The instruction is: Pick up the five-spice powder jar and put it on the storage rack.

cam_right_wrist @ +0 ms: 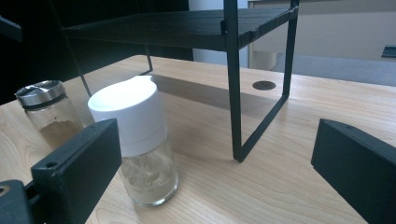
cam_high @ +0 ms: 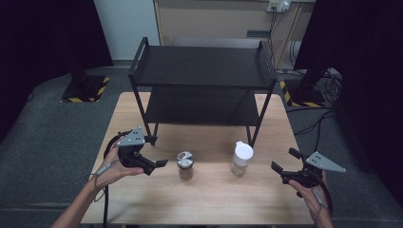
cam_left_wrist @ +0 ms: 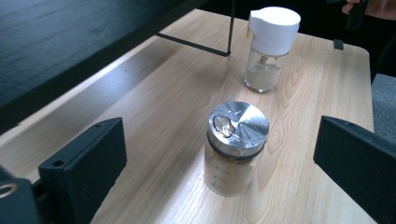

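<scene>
Two glass shaker jars stand upright on the wooden table (cam_high: 209, 199). One has a metal lid (cam_high: 185, 164) (cam_left_wrist: 236, 144) (cam_right_wrist: 46, 114) and holds brown powder. The other has a white cap (cam_high: 242, 158) (cam_left_wrist: 270, 46) (cam_right_wrist: 140, 144) and holds pale powder. My left gripper (cam_high: 157, 152) (cam_left_wrist: 222, 144) is open, just left of the metal-lidded jar, and the jar stands ahead between its jaws without touching them. My right gripper (cam_high: 285, 160) (cam_right_wrist: 217, 154) is open, off to the right of the white-capped jar, with that jar near its left jaw.
A black two-tier metal rack (cam_high: 204, 80) (cam_right_wrist: 233, 88) stands on the back half of the table, its front legs just behind the jars. A person's hands hold both grippers near the front edge. Grey floor surrounds the table.
</scene>
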`<action>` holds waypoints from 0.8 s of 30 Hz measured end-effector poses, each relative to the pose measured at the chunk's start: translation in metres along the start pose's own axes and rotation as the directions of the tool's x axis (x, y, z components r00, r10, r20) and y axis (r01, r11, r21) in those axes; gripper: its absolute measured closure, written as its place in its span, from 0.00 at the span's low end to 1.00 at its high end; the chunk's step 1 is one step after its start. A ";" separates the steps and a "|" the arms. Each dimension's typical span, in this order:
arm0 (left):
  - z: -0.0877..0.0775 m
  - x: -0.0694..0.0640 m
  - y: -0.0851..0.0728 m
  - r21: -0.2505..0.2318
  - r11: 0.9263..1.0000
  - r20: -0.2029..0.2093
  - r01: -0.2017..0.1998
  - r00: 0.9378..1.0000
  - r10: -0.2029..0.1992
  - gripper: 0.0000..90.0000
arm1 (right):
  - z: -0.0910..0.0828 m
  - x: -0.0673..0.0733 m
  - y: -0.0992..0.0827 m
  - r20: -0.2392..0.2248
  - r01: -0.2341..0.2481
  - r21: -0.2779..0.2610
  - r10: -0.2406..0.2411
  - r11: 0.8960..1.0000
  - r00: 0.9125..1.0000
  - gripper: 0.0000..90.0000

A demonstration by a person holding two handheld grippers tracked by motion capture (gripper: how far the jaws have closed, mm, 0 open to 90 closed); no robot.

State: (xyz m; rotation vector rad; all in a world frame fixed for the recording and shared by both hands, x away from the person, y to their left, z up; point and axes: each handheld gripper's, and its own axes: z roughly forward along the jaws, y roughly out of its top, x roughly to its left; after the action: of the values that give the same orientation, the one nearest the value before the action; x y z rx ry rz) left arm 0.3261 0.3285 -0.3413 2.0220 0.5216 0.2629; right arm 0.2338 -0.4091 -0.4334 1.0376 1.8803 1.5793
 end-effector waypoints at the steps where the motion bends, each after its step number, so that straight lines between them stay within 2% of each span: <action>1: 0.000 0.000 0.000 0.000 1.000 0.000 0.000 1.000 0.000 0.02 | 0.000 0.000 0.000 0.000 0.000 0.000 0.000 1.000 1.000 0.02; 4: 0.009 0.002 -0.002 -0.005 1.000 0.019 0.003 1.000 -0.003 0.02 | 0.000 0.000 0.000 0.001 0.001 0.000 -0.001 1.000 1.000 0.02; 5: 0.016 0.004 -0.003 0.002 1.000 0.027 0.003 1.000 -0.003 0.02 | 0.000 0.000 0.000 0.002 0.000 0.001 0.000 1.000 1.000 0.02; 10: 0.028 0.007 -0.005 0.007 1.000 0.046 0.013 0.999 -0.013 0.03 | 0.000 0.000 0.000 0.002 0.001 0.002 -0.001 1.000 1.000 0.02; 12: 0.036 0.007 -0.003 0.037 0.999 0.049 0.003 0.999 -0.005 0.03 | 0.000 0.000 0.000 0.001 0.001 0.001 -0.001 1.000 1.000 0.02; 15: 0.045 0.010 -0.003 0.053 0.999 0.065 0.008 0.998 -0.011 0.03 | 0.000 0.000 0.000 0.002 0.002 0.000 -0.002 1.000 1.000 0.02; 21: 0.066 0.012 -0.002 0.082 0.996 0.101 -0.018 0.995 0.010 0.06 | 0.000 0.001 0.000 0.010 0.007 0.006 -0.007 1.000 1.000 0.03; 24: 0.071 0.012 -0.001 0.092 0.995 0.108 -0.027 0.994 0.017 0.08 | 0.000 0.001 0.000 0.009 0.008 0.006 -0.008 1.000 1.000 0.03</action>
State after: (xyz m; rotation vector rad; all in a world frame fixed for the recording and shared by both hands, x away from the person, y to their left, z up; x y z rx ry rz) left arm 0.3644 0.2787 -0.3773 2.1207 0.4517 0.1441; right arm 0.2333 -0.4080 -0.4329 1.0367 1.8819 1.5622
